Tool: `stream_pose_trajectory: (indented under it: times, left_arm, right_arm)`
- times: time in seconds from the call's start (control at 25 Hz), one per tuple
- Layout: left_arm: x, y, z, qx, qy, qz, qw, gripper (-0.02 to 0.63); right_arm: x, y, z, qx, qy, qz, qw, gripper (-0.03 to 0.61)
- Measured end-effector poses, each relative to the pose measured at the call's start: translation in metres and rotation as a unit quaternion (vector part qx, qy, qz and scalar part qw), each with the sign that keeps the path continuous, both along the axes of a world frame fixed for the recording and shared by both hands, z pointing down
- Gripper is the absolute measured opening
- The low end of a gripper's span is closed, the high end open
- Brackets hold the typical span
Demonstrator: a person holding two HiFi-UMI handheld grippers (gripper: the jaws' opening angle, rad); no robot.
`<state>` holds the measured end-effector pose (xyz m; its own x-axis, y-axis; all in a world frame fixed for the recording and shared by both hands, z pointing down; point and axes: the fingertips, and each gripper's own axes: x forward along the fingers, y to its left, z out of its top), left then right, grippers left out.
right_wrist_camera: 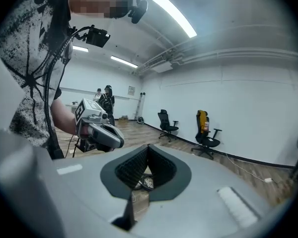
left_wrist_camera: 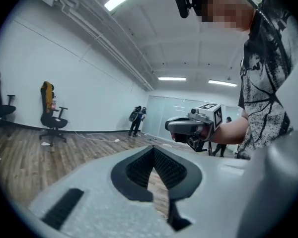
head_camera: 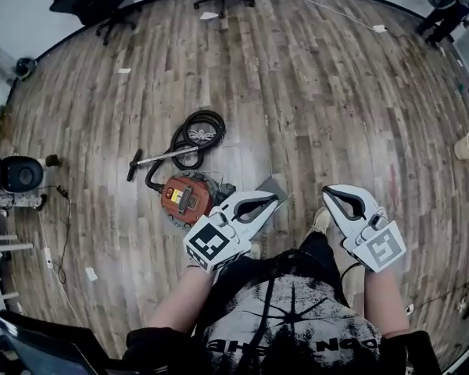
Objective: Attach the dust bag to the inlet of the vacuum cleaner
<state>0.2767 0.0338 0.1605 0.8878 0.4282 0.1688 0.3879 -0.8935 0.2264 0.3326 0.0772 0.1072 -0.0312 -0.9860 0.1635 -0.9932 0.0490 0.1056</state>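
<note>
we hold the left gripper (head_camera: 274, 200) and right gripper (head_camera: 327, 191) closed and empty; work on the vacuum cleaner (head_camera: 186, 200) appears not yet begun

Wooden floor (head_camera: 336, 92) — vacuum cleaner (head_camera: 186, 200), office chairs (head_camera: 102, 6)

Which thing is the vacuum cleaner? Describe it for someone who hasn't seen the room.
On the wooden floor, look right by the person's left gripper. The vacuum cleaner is the round canister there, with a black hose coiled beyond it. Its orange-red top sets it apart from the hose and the wand.
</note>
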Motion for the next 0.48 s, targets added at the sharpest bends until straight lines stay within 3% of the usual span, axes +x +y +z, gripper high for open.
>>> stream_pose_trajectory:
  times: [0.12, 0.24, 0.36, 0.48]
  left_arm:
    - [0.012, -0.028, 0.008, 0.003, -0.014, -0.090, 0.9958, 0.000]
    - [0.035, -0.039, 0.009, 0.018, -0.017, -0.164, 0.9862, 0.000]
    - [0.052, -0.037, 0.012, 0.014, -0.022, -0.229, 0.9730, 0.000]
    - [0.058, -0.040, 0.017, 0.001, -0.027, -0.306, 0.9515, 0.000]
  right_arm:
    - [0.021, -0.036, 0.007, 0.001, -0.009, -0.089, 0.996, 0.006]
    - [0.040, -0.055, 0.018, -0.005, -0.013, -0.177, 0.984, 0.006]
    - [0.059, -0.061, 0.024, -0.010, -0.007, -0.266, 0.964, 0.006]
    - [0.072, -0.069, 0.033, -0.016, 0.000, -0.343, 0.939, 0.006]
